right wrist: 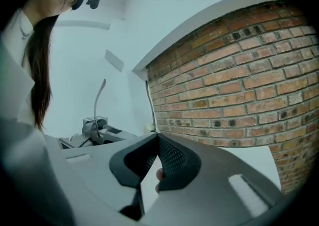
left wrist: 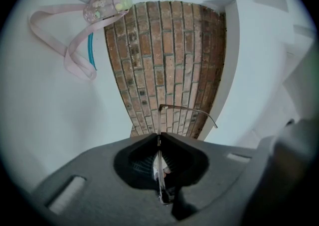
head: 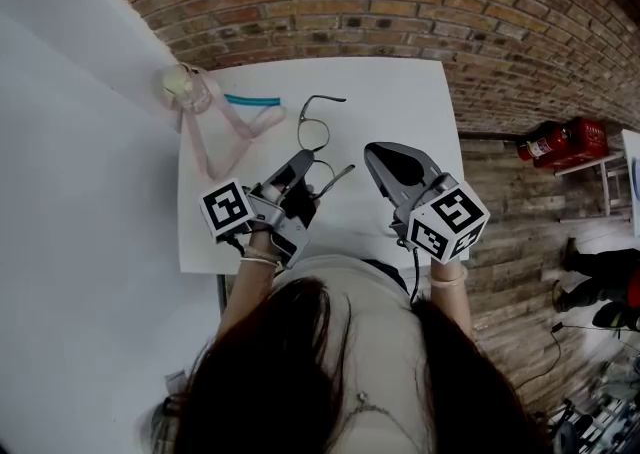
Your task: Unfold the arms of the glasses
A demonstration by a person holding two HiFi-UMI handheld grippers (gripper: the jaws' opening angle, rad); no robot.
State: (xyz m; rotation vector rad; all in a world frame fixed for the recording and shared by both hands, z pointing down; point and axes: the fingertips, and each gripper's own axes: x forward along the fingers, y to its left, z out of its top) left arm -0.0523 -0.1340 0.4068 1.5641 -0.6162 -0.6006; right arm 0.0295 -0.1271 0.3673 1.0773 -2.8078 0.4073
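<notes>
Thin metal-rimmed glasses (head: 313, 131) are held just above the white table (head: 400, 92). My left gripper (head: 308, 160) is shut on the frame's near lens. In the left gripper view the frame runs edge-on between the shut jaws (left wrist: 159, 138), and one arm (left wrist: 187, 111) sticks out to the right. Another arm (head: 340, 174) points toward the right gripper. My right gripper (head: 372, 150) hovers just right of the glasses, shut with nothing between its jaws (right wrist: 157, 136). From the right gripper view, the glasses arm (right wrist: 97, 101) rises above the left gripper.
A pink lanyard (head: 235, 127) with a pale round tag (head: 183, 85) lies at the table's far left, beside a teal stick (head: 252, 100). Brick surface surrounds the table. A red box (head: 565, 142) sits off to the right. A white wall runs along the left.
</notes>
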